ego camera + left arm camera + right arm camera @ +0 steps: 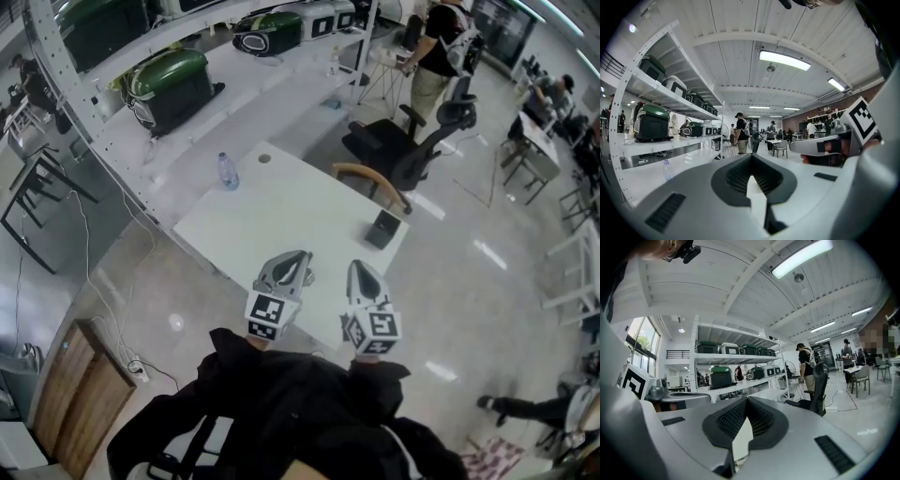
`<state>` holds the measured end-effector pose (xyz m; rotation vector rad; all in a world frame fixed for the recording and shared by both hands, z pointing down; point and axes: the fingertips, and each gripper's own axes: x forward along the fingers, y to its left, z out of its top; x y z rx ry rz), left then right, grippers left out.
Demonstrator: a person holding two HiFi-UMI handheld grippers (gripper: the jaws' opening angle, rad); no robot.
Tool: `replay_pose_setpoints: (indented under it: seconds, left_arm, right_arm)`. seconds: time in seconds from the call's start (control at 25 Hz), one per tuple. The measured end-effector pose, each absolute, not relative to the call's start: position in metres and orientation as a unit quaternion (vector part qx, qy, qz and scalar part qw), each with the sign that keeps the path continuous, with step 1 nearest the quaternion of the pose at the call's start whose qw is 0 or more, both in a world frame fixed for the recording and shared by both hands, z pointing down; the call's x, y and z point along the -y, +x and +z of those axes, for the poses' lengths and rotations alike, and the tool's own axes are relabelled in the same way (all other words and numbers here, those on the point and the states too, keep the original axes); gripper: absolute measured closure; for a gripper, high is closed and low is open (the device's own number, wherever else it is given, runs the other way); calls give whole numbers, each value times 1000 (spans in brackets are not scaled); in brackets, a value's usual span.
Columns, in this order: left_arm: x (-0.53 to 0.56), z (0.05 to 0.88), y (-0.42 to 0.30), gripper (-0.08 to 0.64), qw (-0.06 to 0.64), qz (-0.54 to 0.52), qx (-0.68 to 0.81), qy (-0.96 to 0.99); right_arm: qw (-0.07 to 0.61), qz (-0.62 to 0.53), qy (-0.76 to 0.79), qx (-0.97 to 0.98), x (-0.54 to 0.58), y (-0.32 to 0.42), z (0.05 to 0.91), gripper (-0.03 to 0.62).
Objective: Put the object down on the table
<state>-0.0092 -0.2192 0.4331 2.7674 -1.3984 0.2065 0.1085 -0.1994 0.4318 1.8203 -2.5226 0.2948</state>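
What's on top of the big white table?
On the table: a clear bottle, a small dark box and a little round mark. The left gripper and right gripper cover its near edge.

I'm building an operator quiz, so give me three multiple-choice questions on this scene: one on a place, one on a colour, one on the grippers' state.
1. Where is the clear bottle?
A. in a gripper's jaws
B. on the white table, at the edge by the shelving
C. on the floor

2. What colour is the small upright object on the table?
A. orange
B. white
C. black

3. How are the left gripper and right gripper?
A. both shut, empty
B. both wide open
C. one shut on the bottle

Answers: 1 B, it stands on the tabletop; 2 C, it shows dark against the white top; 3 A, each gripper view shows jaw tips together with nothing between.
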Motion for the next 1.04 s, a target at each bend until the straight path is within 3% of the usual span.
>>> replay_pose_setpoints:
  seconds: [1.04]
  left_arm:
    - [221, 440, -8, 558, 29, 61, 450, 891]
  right_arm:
    - [13, 100, 584, 805, 204, 111, 441, 589]
